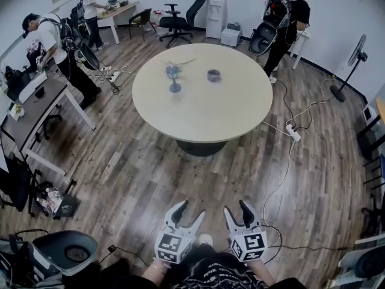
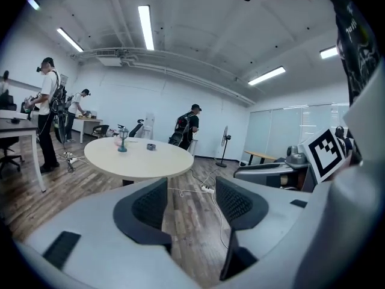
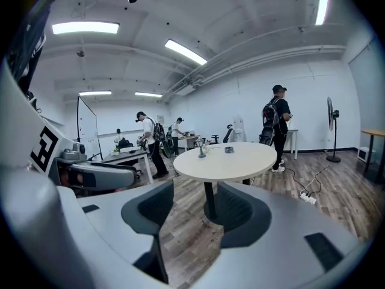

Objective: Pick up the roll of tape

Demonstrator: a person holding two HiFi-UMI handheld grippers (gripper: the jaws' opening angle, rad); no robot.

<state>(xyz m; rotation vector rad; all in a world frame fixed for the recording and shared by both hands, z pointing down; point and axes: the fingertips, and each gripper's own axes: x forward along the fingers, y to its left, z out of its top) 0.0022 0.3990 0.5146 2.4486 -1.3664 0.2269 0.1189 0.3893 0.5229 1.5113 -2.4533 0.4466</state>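
Note:
The roll of tape (image 1: pixel 214 75) is a small dark grey ring lying flat on the far half of the round beige table (image 1: pixel 204 110). It also shows as a small dark spot in the left gripper view (image 2: pixel 150 146) and the right gripper view (image 3: pixel 229 150). Both grippers are held low at the picture's bottom, far short of the table, pointing toward it. My left gripper (image 1: pixel 190 209) (image 2: pixel 191 200) is open with only floor between its jaws. My right gripper (image 1: pixel 236 207) (image 3: pixel 195 206) is open too and holds nothing.
A small blue lantern-like stand (image 1: pixel 174 77) is on the table left of the tape. A power strip (image 1: pixel 293 132) and cables trail over the wood floor at right. A fan (image 1: pixel 351 65), desks (image 1: pixel 42 110), office chairs (image 1: pixel 175 21) and three other people ring the room.

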